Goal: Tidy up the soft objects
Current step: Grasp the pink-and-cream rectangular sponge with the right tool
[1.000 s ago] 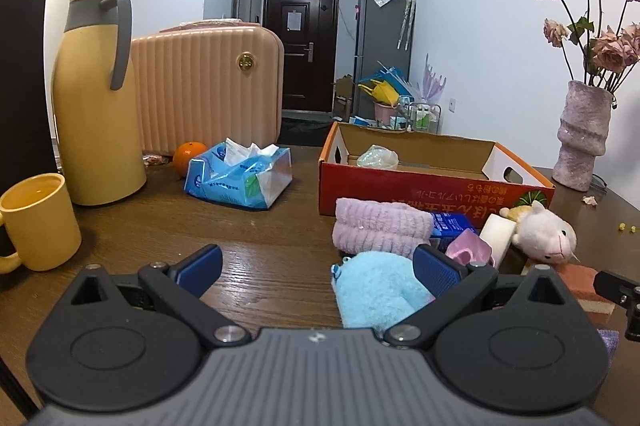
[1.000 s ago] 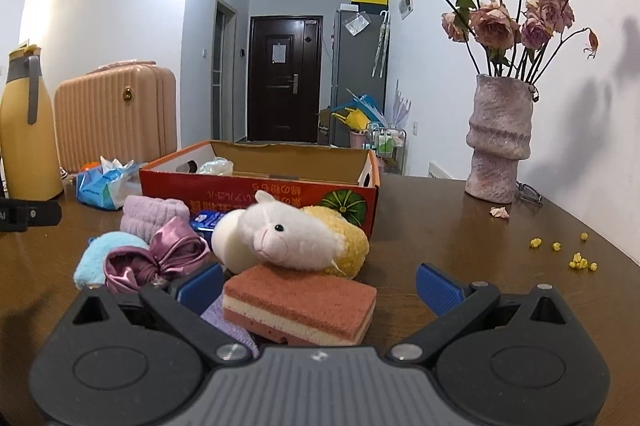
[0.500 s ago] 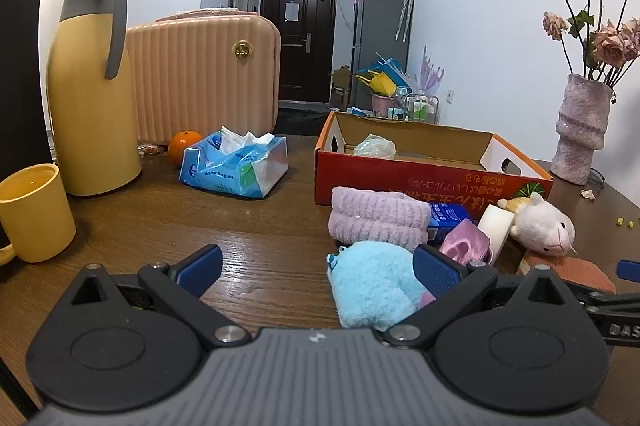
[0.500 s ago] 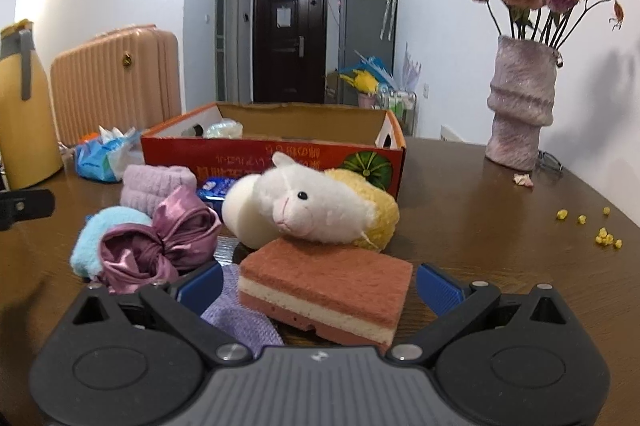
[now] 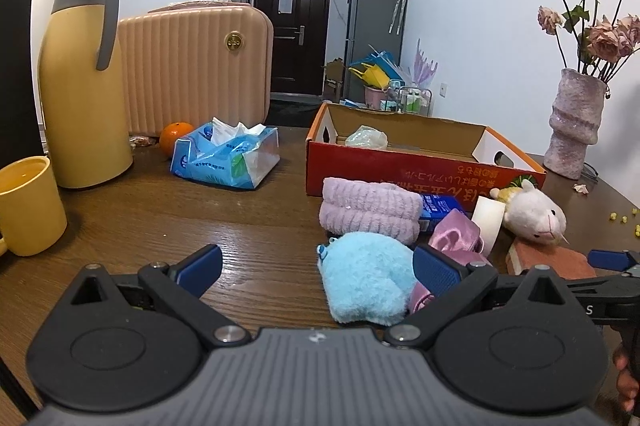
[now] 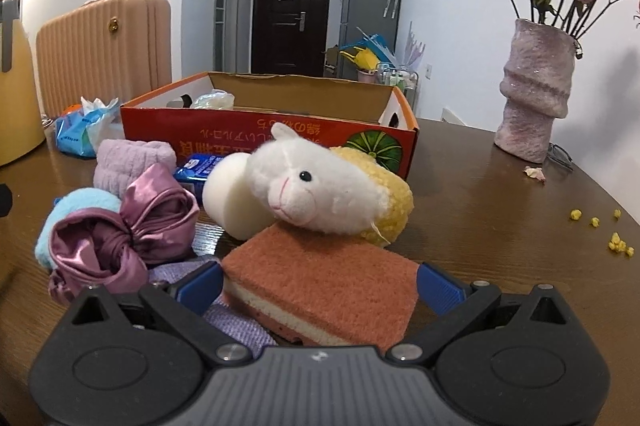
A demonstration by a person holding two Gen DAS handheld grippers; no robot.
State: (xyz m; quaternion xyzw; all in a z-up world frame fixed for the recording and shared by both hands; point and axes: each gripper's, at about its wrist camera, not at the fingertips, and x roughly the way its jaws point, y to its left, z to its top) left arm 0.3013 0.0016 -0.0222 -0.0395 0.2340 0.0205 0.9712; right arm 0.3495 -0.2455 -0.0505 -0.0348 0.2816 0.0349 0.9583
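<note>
Soft things lie piled in front of a red cardboard box [image 5: 400, 166]. My right gripper [image 6: 319, 286] is open, and its blue fingers flank a pink-topped sponge [image 6: 328, 262] that lies on a purple cloth [image 6: 236, 322]. A white alpaca plush [image 6: 316, 186] leans on the sponge's far edge beside a white foam roll [image 6: 230, 202]. My left gripper [image 5: 318, 268] is open and low over the table. A fluffy blue plush [image 5: 364, 276] lies just inside its right finger. Behind the plush sit a lilac towel roll [image 5: 368, 208] and a mauve satin scrunchie [image 6: 120, 238].
On the left of the table stand a yellow thermos [image 5: 82, 86], a yellow mug [image 5: 28, 206], a blue tissue pack [image 5: 228, 154], an orange [image 5: 176, 138] and a peach suitcase [image 5: 192, 66]. A vase [image 5: 576, 122] of dried roses stands at the right. Yellow crumbs [image 6: 618, 246] dot the table.
My right gripper has moved forward and lower, so the sponge now lies between its fingers. The left gripper has shifted only slightly and stays open.
</note>
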